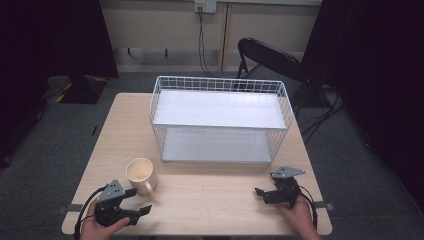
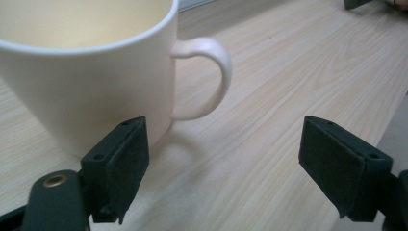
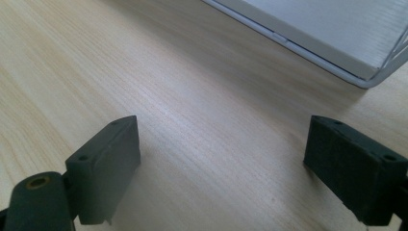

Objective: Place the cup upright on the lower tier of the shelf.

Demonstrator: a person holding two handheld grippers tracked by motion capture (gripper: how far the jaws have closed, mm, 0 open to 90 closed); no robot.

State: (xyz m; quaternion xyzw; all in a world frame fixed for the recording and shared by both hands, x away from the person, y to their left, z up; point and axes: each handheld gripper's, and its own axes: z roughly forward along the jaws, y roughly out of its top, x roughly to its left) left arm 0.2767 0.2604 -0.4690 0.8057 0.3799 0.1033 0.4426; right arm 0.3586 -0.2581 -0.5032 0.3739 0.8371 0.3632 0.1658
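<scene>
- I sat at a table (image 1: 210,200) made of pale wood with thin, straight grain lines.
- A round, smooth, cream mug (image 1: 140,173) stood upright near my left side. Its curved handle (image 1: 148,188) pointed back toward me.
- I held my left gripper (image 1: 137,201) low, just beside the mug. Its two black jaws were spread wide and pinched nothing.
- In the left gripper view, one flat, blocky jaw sat right by the mug's (image 2: 86,82) wall. I could not tell if it touched. The handle loop (image 2: 209,77) was between the jaws, a bit farther off.
- My right gripper (image 1: 260,194) rested near the table's right edge. Its jaws were spread too, with bare wood (image 3: 202,125) between them.
- A white wire basket (image 1: 220,120) stood at the back of the table. It was box shaped, with a flat white shelf inside and a thin grid of wires.
- The basket's rounded corner (image 3: 370,79) showed in the right gripper view.
</scene>
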